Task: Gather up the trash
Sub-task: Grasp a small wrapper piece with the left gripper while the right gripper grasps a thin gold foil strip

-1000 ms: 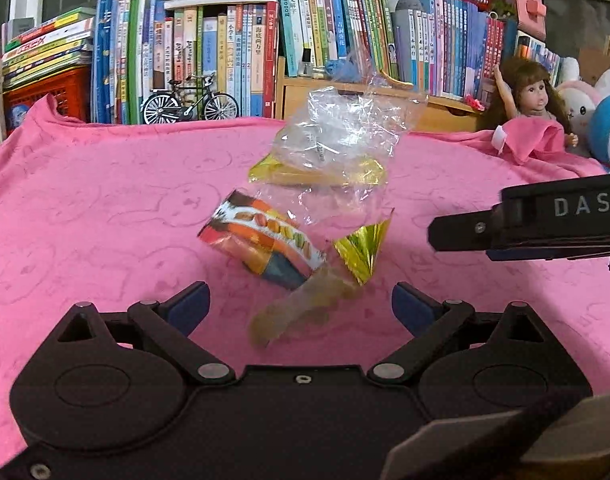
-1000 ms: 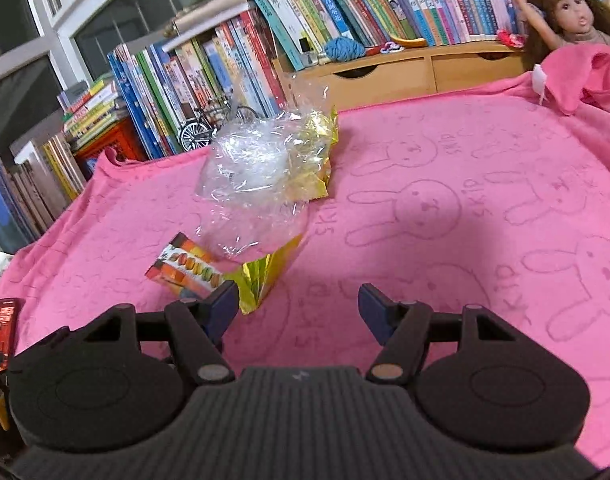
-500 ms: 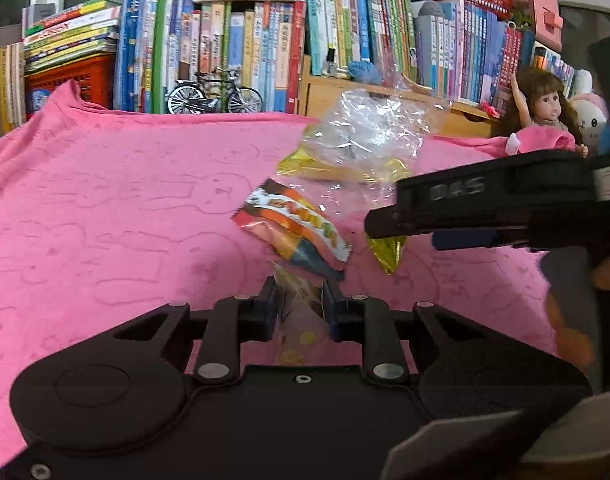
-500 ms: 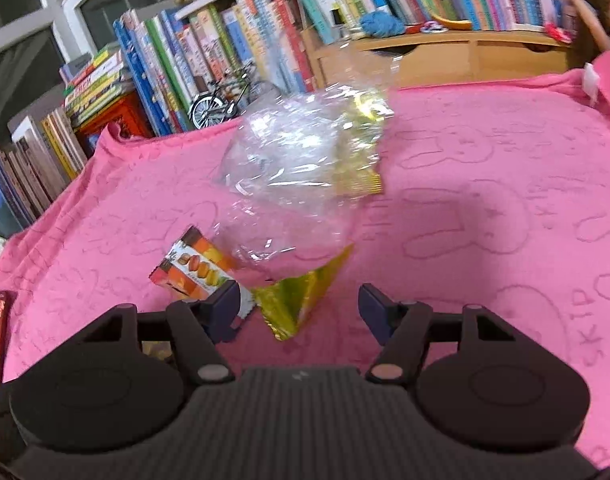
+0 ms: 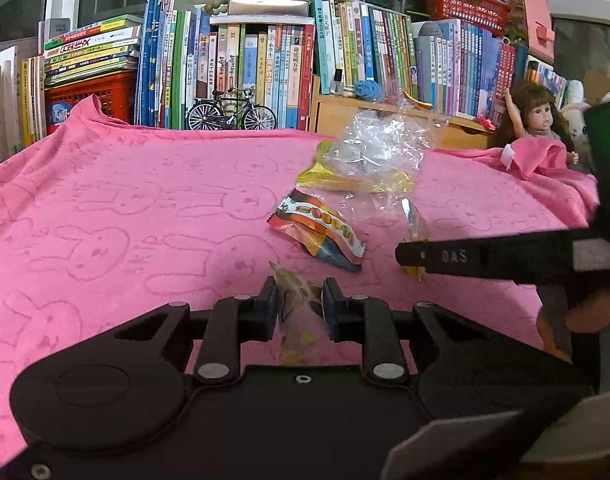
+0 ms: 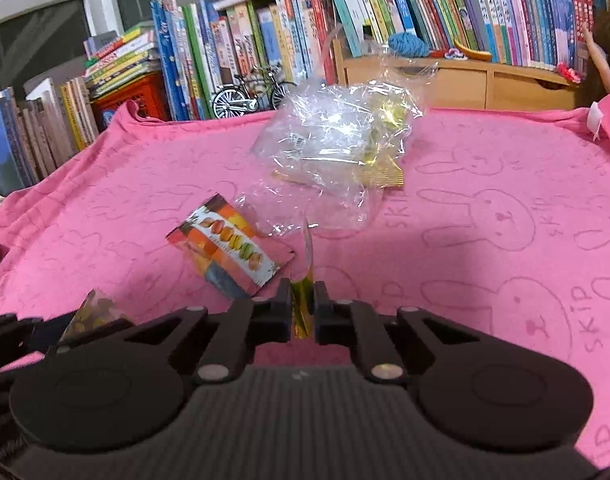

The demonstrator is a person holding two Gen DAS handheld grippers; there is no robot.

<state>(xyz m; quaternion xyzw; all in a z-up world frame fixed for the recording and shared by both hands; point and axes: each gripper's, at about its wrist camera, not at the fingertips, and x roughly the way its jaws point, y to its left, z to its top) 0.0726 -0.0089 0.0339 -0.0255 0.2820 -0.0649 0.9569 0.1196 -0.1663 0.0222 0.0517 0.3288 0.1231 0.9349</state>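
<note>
The left hand-held gripper (image 5: 299,306) is clamped on a translucent tan wrapper (image 5: 295,292), nearest the camera side of the macaron wrapper (image 5: 319,230). The right hand-held gripper (image 6: 303,304) has just closed onto a gold foil wrapper (image 6: 303,296), right of the macaron wrapper. Beyond the macaron wrapper, a crumpled clear plastic bag (image 5: 379,152) rests on the pink rabbit-print cloth (image 5: 125,208).
</note>
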